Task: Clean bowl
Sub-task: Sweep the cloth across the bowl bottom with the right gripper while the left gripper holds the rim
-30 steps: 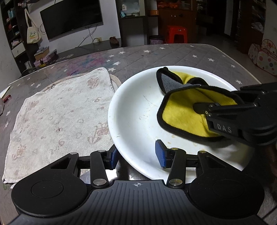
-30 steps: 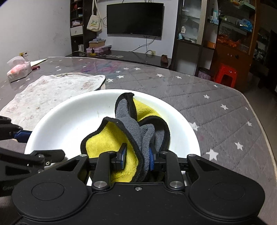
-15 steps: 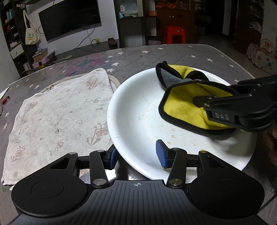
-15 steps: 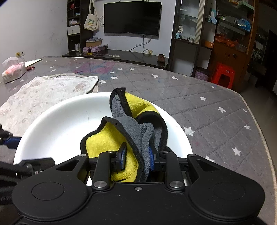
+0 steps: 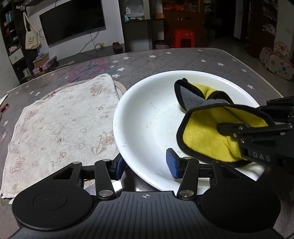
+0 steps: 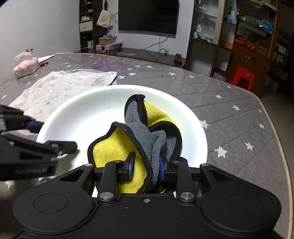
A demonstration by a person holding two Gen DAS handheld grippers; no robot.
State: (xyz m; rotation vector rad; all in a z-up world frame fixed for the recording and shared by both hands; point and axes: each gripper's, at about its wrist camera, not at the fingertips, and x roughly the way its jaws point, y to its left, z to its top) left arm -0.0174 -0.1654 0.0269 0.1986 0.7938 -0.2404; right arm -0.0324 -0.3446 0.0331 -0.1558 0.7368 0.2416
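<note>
My right claw (image 6: 146, 166) clamps the yellow-grey cloth (image 6: 136, 136) inside the white bowl (image 6: 95, 108). My left claw (image 5: 146, 166) straddles the bowl's near rim, pads apart, one outside and one inside.

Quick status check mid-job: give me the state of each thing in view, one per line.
Bowl: upright on the table, faint specks and smears inside, near rim between the left tool's pads.
Yellow-grey cloth: bunched, inside the bowl.
Left tool: astride the bowl's rim; contact unclear.
Right tool: shut on the cloth.
White towel: spread flat beside the bowl, stained.
Television: off.
</note>
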